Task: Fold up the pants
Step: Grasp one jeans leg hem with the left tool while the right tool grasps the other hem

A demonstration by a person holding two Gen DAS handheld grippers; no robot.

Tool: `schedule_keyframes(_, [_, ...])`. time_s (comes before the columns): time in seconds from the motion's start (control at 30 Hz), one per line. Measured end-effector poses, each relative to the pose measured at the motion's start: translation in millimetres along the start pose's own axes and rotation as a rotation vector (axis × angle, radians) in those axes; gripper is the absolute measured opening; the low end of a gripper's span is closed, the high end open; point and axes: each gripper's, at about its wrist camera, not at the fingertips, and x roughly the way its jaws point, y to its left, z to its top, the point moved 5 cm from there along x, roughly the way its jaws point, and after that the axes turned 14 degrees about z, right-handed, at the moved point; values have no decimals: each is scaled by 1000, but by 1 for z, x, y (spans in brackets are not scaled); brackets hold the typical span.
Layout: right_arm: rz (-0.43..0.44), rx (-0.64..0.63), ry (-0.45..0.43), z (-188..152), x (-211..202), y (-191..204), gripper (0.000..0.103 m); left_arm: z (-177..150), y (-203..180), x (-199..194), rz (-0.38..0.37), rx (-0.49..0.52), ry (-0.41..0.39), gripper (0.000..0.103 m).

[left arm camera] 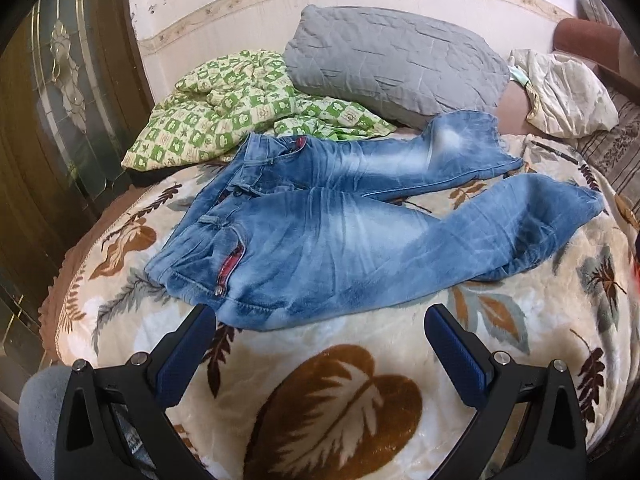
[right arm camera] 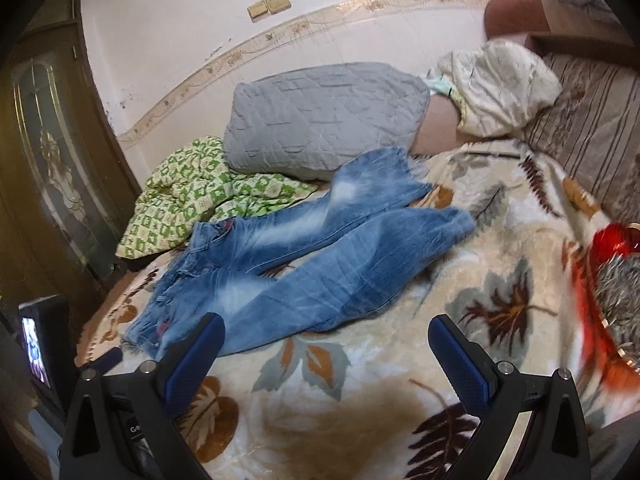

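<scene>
While both of my grippers hang above the bed, the faded blue denim pants (left arm camera: 320, 224) lie spread flat on the cream fleece blanket with brown leaf print (left arm camera: 344, 400), waistband toward the dark wooden door (left arm camera: 60, 120), legs parted and pointing right. My left gripper (left arm camera: 320, 316) has its jaws wide apart, holding nothing, just short of the waistband corner; my right gripper (right arm camera: 326, 326) is likewise agape over the near leg. Behind the pants rest a grey quilted pillow (left arm camera: 392, 64) and a green-and-cream checked quilt (left arm camera: 224, 108).
</scene>
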Motion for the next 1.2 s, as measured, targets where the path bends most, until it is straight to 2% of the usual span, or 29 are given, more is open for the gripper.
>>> schedule_keyframes(0.1, [9,5,11,8,1,2,103,5,-4,1,1,13,0,103])
schedule_keyframes(0.2, [31,54,43,20,8,-6,103,16,-8,2,-35,8,12,103])
schedule_keyframes(0.4, [3,99,103,53,36,-32,103,68,-20,18,-70,20,1,103])
schedule_keyframes(0.53, [15,190,153,80,65,-68,103,99,-37,42,-105,23,23,103])
schedule_keyframes(0.63, [-32,231,183,98,86,-99,99,113,-53,63,-179,39,58,103])
schedule_keyframes(0.7, [-83,256,201,102,95,-121,98,110,-63,73,-280,51,105,103])
schedule_keyframes(0.77, [-116,296,216,101,105,-145,98,97,-74,86,-390,51,192,103])
schedule_keyframes(0.87, [-140,331,253,90,118,-170,95,79,-90,98,-453,65,286,103])
schedule_keyframes(0.93, [-121,352,276,89,129,-175,88,74,-98,97,-454,87,288,103])
schedule_keyframes(1.0, [-97,323,319,95,148,-173,87,74,-109,96,-478,114,290,103])
schedule_keyframes(1.03, [-93,296,347,98,158,-170,85,73,-113,95,-493,124,295,103])
schedule_keyframes(1.1, [-61,280,417,97,174,-166,61,68,-117,96,-504,130,312,100])
schedule_keyframes(1.17, [-36,292,460,89,179,-165,29,64,-119,98,-512,136,331,87])
schedule_keyframes(1.2, [-42,279,464,86,177,-164,24,62,-120,99,-508,143,332,75])
